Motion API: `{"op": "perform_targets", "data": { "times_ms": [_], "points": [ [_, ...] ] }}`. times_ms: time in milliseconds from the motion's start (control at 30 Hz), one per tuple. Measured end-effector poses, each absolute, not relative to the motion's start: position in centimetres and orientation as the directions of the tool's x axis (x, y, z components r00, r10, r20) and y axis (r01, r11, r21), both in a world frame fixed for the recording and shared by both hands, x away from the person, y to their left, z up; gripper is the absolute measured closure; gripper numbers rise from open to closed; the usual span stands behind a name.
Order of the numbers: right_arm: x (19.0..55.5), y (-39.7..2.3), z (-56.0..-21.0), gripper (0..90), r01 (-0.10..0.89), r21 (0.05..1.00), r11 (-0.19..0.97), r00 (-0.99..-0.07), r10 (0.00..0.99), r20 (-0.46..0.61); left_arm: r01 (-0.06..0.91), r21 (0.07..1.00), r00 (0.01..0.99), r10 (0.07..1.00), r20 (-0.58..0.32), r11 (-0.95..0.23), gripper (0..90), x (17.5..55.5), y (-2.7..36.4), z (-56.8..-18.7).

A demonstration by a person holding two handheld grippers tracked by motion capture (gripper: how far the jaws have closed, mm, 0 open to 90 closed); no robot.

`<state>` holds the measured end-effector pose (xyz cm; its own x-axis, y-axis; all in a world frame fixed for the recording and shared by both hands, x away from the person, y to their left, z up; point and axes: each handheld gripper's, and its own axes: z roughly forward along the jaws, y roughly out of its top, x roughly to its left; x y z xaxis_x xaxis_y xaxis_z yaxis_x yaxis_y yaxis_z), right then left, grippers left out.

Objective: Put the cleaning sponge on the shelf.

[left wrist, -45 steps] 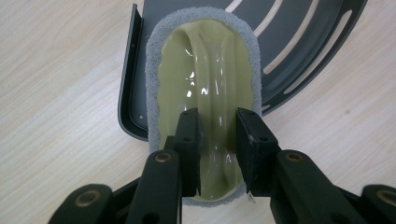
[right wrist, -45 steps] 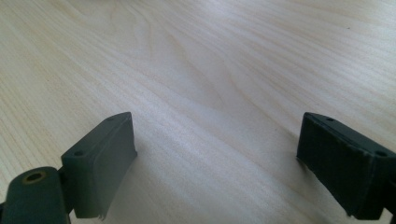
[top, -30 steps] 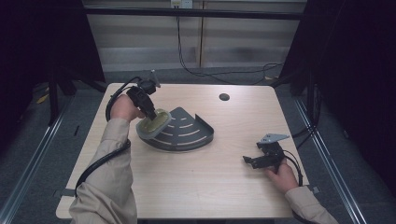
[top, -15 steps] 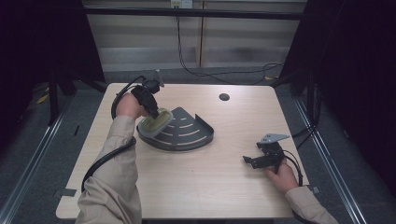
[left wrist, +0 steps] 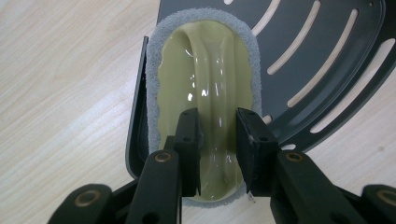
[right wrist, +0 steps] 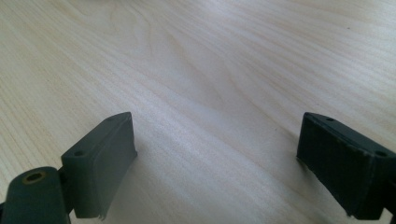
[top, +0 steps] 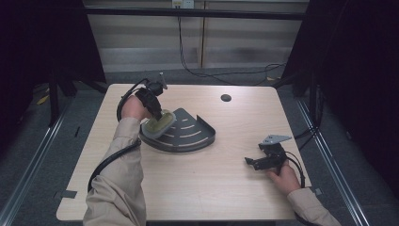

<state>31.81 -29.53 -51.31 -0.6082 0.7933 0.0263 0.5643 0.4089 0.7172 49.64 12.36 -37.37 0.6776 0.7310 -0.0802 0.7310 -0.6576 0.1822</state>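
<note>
Fingers (left wrist: pixel 187 135) pinch scrubber (left wrist: pixel 205 84) at rack's (left wrist: pixel 327 56) edge, bare table (top: pixel 202 188) beside

The high view looks forward and down from above the person's side, taking in the whole wooden table (top: pixel 197 188), with dark floor around it and a wall behind. The left gripper view sits very close, looking along its own jaws down onto a scrubbing pad (left wrist: pixel 205 93) lying on a dark slotted rack (left wrist: pixel 327 60); the same pad (top: pixel 159 123) and rack (top: pixel 188 136) appear small at the table's left in the high view. The right gripper view looks low and close across bare tabletop (right wrist: pixel 210 70) between its own jaws.
</note>
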Motion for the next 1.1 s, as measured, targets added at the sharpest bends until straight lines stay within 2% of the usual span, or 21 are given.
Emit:
{"op": "perform_targets", "data": {
  "times_ms": [1100],
  "points": [
    [31.8, -29.5, -51.3, 10.9, 0.564, 0.718, 0.409, -0.608, 0.793, 0.026, 0.753, 0.178, 0.655, 0.748, -0.11, -0.633, 71.2, 50.3, 13.1, -40.8]
  ]
}}
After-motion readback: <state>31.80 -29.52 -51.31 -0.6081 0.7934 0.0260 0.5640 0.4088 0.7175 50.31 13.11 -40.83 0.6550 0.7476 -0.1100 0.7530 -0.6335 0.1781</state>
